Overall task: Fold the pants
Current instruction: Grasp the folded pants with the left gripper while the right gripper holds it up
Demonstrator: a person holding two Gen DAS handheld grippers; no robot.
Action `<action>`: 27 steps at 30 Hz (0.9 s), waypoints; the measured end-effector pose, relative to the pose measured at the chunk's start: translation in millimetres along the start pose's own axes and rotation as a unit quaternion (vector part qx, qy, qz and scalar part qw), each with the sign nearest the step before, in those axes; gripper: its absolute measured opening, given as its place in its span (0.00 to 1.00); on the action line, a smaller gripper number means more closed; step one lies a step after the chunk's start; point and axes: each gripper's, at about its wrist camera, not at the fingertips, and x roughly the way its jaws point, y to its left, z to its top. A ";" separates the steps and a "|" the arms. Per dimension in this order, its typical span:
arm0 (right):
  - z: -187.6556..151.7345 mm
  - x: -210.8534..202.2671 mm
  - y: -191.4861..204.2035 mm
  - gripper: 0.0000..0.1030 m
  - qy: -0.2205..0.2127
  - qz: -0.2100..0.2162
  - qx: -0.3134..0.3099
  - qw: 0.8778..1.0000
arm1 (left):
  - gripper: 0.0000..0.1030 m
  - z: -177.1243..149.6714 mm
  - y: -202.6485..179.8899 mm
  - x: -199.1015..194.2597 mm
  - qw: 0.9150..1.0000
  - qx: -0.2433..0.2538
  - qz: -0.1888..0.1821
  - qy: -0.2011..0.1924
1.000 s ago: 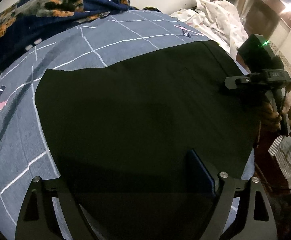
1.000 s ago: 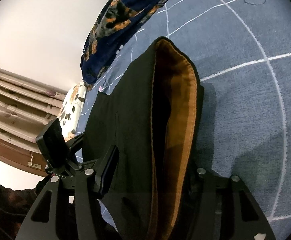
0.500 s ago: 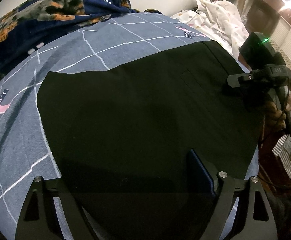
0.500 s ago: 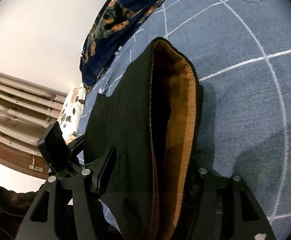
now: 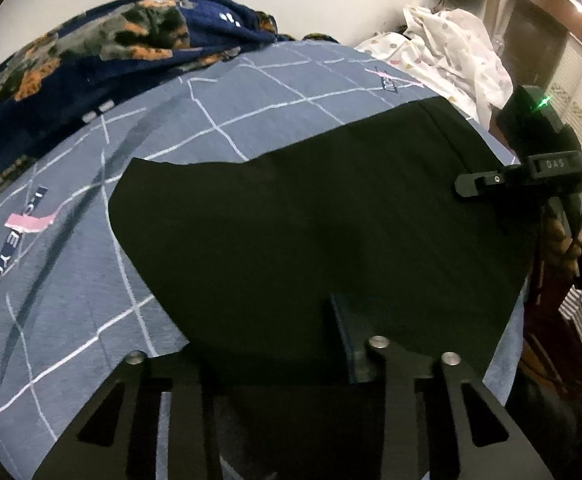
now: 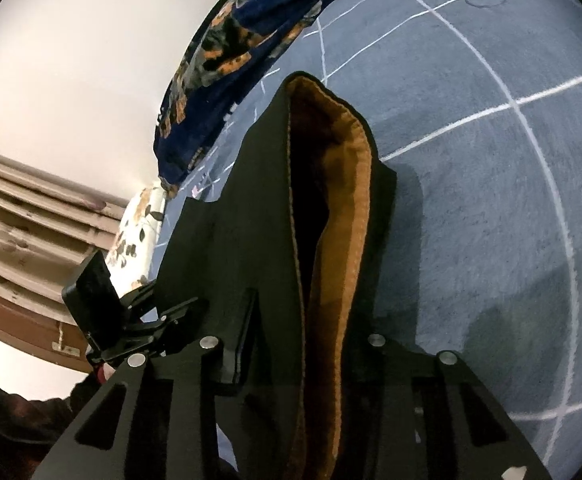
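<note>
The left gripper (image 5: 275, 364) had just been closing and pinched the near edge of the black pants (image 5: 311, 220), which ran lengthwise from it toward the right gripper (image 5: 467, 184). That one, angled down, had also just closed, pinching the brown-lined waistband (image 6: 343, 240) on the grey checked bedsheet (image 6: 491, 200).

Black pants (image 5: 311, 216) with orange lining lie folded on bedsheet (image 5: 71, 280).
</note>
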 end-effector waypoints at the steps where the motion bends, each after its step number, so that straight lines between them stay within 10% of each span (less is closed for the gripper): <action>1: -0.8 -0.6 0.2 0.30 -0.004 0.004 0.004 1.000 | 0.29 0.0 -0.3 -2.0 1.000 0.000 0.002 -0.003; 27: -21.4 38.8 84.8 0.25 -0.007 0.070 -0.011 0.997 | 0.21 -40.1 36.2 -87.1 0.997 -0.035 0.057 -0.039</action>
